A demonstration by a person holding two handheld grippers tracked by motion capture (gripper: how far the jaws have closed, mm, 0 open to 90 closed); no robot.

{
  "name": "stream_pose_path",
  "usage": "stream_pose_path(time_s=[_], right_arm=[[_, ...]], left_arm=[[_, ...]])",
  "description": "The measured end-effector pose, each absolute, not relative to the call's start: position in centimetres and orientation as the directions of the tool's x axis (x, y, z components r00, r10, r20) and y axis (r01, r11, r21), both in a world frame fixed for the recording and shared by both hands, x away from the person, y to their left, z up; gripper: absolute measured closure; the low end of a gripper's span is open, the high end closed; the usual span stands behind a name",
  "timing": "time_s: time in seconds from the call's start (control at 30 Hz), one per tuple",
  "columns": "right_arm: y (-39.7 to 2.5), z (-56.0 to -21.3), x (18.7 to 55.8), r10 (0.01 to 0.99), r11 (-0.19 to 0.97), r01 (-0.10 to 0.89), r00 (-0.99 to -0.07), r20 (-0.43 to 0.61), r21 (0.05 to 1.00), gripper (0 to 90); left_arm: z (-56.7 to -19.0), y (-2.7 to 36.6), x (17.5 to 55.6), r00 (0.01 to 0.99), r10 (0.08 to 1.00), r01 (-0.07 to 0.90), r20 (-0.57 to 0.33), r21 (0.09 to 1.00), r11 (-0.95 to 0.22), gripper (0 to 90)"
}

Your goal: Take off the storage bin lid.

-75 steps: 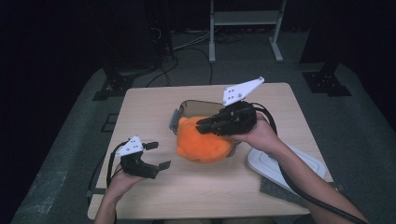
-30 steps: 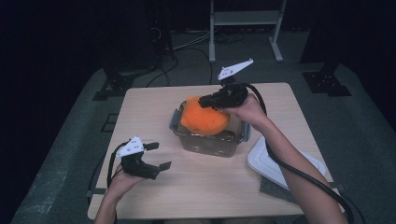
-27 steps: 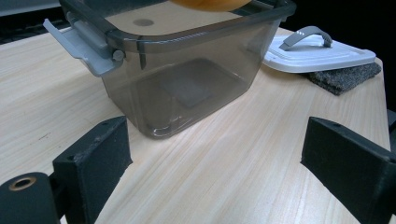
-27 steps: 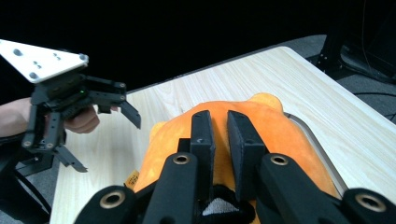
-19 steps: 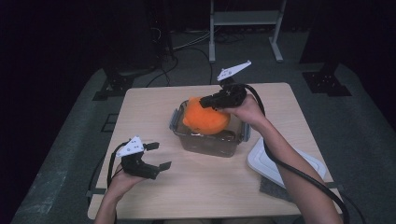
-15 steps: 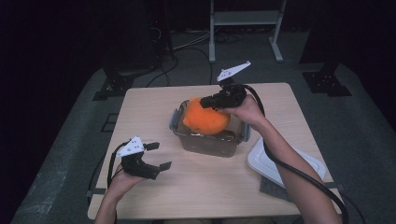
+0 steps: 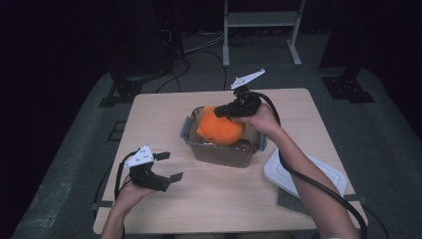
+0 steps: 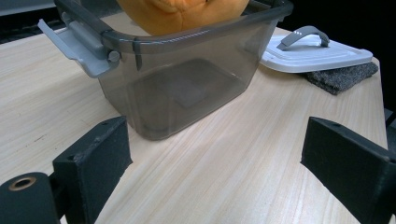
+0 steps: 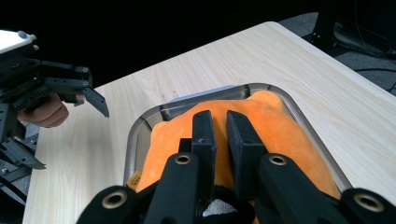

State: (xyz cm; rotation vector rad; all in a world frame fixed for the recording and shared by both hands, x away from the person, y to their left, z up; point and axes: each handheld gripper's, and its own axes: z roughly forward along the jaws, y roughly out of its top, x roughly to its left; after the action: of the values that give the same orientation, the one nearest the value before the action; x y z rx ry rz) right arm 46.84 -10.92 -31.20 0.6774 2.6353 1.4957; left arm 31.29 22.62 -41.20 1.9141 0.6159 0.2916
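An orange plush toy [image 7: 219,128] sits partly inside a translucent grey container [image 7: 224,155] at the table's middle, bulging above the rim. My right gripper [image 7: 230,110] is on top of the toy, shut on a pinch of its fabric. In the right gripper view the narrow jaws of that gripper [image 9: 219,122] press into the orange plush toy [image 9: 275,135] within the container's rim [image 9: 134,135]. My left gripper [image 7: 163,166] rests open at the front left of the table, apart from the container. Its own view looks between the wide jaws of the left gripper [image 8: 219,163] at the container [image 8: 187,88].
A white lid [image 7: 303,174] with a grey handle lies on a dark grey pad [image 7: 293,200] at the table's front right. It shows as the lid [image 8: 322,52] behind the container in the left gripper view. A grey latch [image 8: 79,49] sticks out from the container's end.
My right gripper carried the orange toy from in front of the container up, back, then down into it. The left gripper has stayed still and open.
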Motion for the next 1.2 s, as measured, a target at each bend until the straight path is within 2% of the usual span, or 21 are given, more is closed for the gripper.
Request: stream_pose_path(time_s=[1.2], right_arm=[[-9.7, -34.9, 47.8, 0.397, 0.487, 0.402, -0.893, 0.213, 0.775, 81.6]], left_arm=[[-41.1, 22.8, 31.3, 0.835, 0.545, 0.28, -0.075, 0.91, -0.304, 7.5]])
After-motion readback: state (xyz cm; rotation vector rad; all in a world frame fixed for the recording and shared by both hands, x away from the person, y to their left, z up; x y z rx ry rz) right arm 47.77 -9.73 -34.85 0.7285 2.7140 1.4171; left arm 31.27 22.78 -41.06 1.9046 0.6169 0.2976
